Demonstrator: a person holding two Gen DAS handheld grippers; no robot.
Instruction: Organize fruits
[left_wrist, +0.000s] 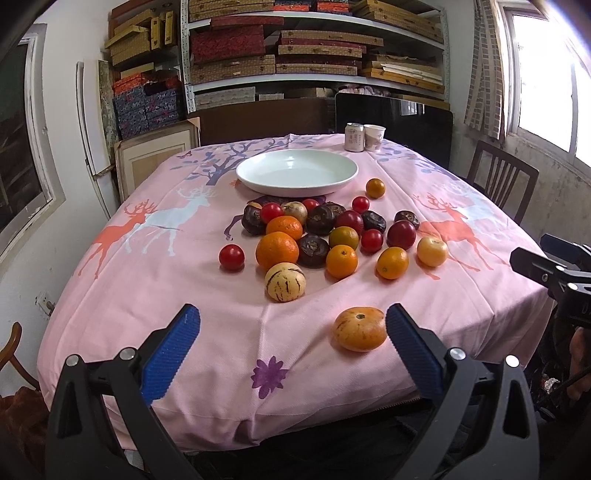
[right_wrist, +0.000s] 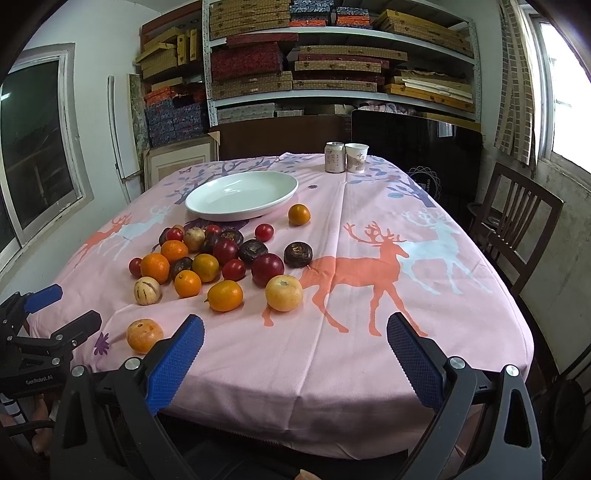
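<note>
my left claw (left_wrist: 293, 325): spread wide, empty | my right claw (right_wrist: 295, 332): spread wide, empty | fruit pile (left_wrist: 317, 232) on surface, white plate (left_wrist: 297, 171) at its 12 o'clock

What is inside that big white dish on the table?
Nothing shows inside the white dish: both views show a bare, glossy bottom. All the fruit lies on the pink tablecloth in front. The cloth directly under the dish is hidden.

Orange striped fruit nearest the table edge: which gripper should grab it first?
Left, probably. The fruit sits right beside the open left gripper, just inside its right jaw. The right gripper, also open, has it off to the left of its jaws.
</note>
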